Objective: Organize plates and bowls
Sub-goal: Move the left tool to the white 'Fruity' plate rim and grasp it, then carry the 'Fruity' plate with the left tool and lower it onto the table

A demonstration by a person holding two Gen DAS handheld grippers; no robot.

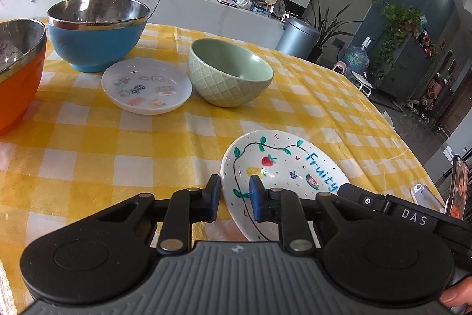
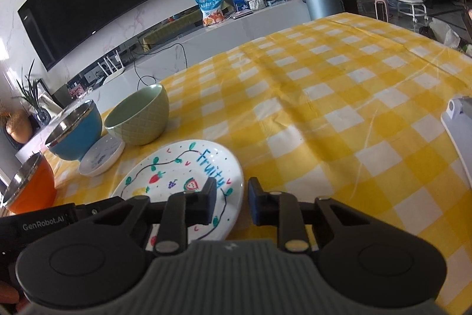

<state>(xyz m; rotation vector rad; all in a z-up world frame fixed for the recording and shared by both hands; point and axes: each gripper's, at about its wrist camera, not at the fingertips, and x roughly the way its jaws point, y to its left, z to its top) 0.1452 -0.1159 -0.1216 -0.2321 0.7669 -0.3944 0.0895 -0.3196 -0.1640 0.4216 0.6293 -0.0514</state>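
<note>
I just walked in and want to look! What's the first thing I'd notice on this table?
Probably the white plate with "Fruity" and little painted fruits, lying nearest on the yellow checked tablecloth, with the left gripper and right gripper open at its two edges. Behind it stand a green bowl and a small sticker dish, then a shiny blue bowl and, far left, an orange bowl.
</note>
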